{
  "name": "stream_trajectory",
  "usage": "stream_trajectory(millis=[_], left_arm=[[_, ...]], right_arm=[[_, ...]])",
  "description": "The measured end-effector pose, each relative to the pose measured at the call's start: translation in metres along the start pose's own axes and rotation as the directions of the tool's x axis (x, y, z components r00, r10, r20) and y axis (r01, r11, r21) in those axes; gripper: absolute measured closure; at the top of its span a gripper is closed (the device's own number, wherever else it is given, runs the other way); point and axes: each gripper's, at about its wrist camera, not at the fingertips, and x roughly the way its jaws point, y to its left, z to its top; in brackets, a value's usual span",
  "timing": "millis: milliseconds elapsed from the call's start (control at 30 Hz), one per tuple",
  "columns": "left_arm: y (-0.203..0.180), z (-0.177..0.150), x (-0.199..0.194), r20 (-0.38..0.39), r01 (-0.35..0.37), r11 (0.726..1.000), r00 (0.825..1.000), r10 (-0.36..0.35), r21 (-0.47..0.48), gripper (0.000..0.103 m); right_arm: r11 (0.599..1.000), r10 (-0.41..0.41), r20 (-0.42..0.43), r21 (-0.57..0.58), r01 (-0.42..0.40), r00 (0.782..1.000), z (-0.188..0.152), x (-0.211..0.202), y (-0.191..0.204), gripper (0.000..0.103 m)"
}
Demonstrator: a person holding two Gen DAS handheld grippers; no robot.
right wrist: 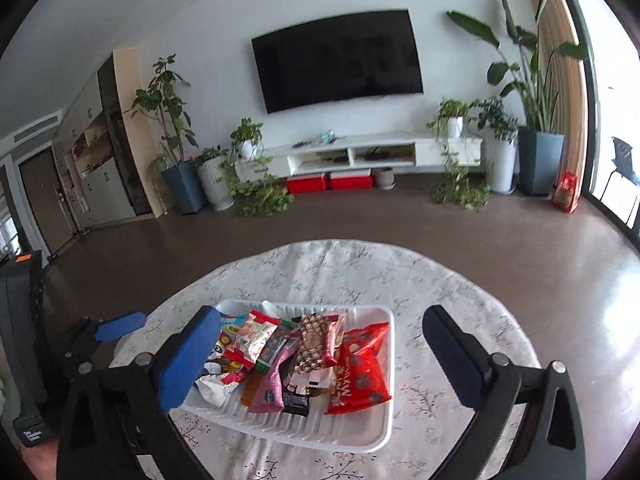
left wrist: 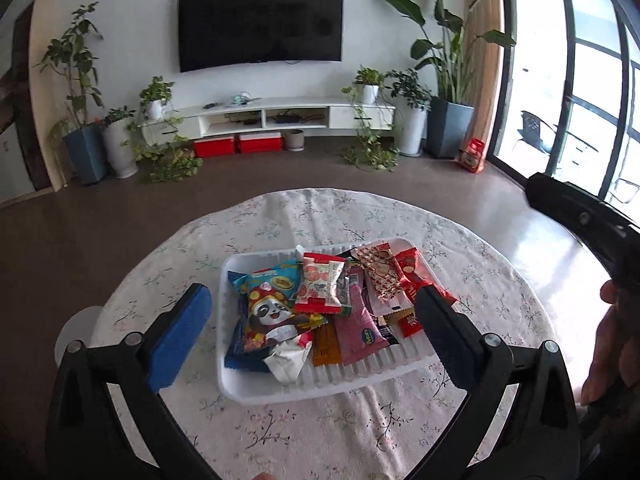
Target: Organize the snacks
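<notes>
**Now: snacks heaped in the white tray, both grippers wide and empty**

Now the snack packets lie piled together in a white ribbed tray [left wrist: 256,390] that sits on the round table, on a pale floral tablecloth [left wrist: 360,216]. At the tray's left side is a blue panda-print bag [left wrist: 264,312]; a red-and-white packet [left wrist: 322,286] overlaps its upper right corner, and a crumpled white wrapper [left wrist: 288,362] lies at its lower edge. Beside them run an orange stick packet [left wrist: 326,346] and a pink packet [left wrist: 360,328]. In the right wrist view a big red bag [right wrist: 362,368] fills the tray's right side, with a gold-patterned red packet [right wrist: 314,344] just left of it and a black packet [right wrist: 296,398] toward the near edge.

The left gripper [left wrist: 316,328] hovers above the tray's near side, its jaws spread wide with nothing between the blue pads. The right gripper [right wrist: 320,360] hangs likewise over the tray, fully spread and holding nothing. A hand [left wrist: 612,344] grips the right tool at the edge of the left wrist view.

Beyond the table lies dark flooring, then a white TV cabinet [left wrist: 280,114] under a wall-mounted television [left wrist: 260,24], flanked by potted plants [left wrist: 444,80]. Two red boxes [left wrist: 238,145] sit beneath the cabinet.
</notes>
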Motion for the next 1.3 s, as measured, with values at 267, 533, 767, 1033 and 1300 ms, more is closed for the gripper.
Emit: stream_trajectory(millis=[267, 533, 767, 1033, 1300], left_arm=[[-0.007, -0.036, -0.082, 0.073, -0.273, 0.960, 0.958, 0.278, -0.066, 0.000], [0.004, -0.082, -0.087, -0.142, -0.307, 0.939, 0.948, 0.286, -0.155, 0.000], [-0.003, -0.118, -0.077, -0.245, -0.306, 0.946, 0.930, 0.274, -0.106, 0.000], [-0.011, -0.127, -0.084, -0.232, -0.254, 0.960, 0.947, 0.222, -0.120, 0.000], [-0.004, -0.132, -0.082, -0.254, -0.241, 0.961, 0.946, 0.201, -0.134, 0.000]], right_arm=[[0.994, -0.102, 0.260, 0.054, 0.091, 0.960, -0.019, -0.099, 0.001, 0.000], [0.987, -0.140, 0.156, -0.058, 0.151, 0.978, -0.044, -0.131, 0.022, 0.000], [0.986, -0.157, 0.010, -0.063, 0.157, 0.988, -0.070, -0.130, 0.026, 0.000], [0.979, -0.202, -0.165, -0.073, 0.193, 0.965, -0.113, -0.115, 0.035, 0.000], [0.978, -0.209, -0.274, -0.057, 0.201, 0.939, -0.133, -0.104, 0.034, 0.000]])
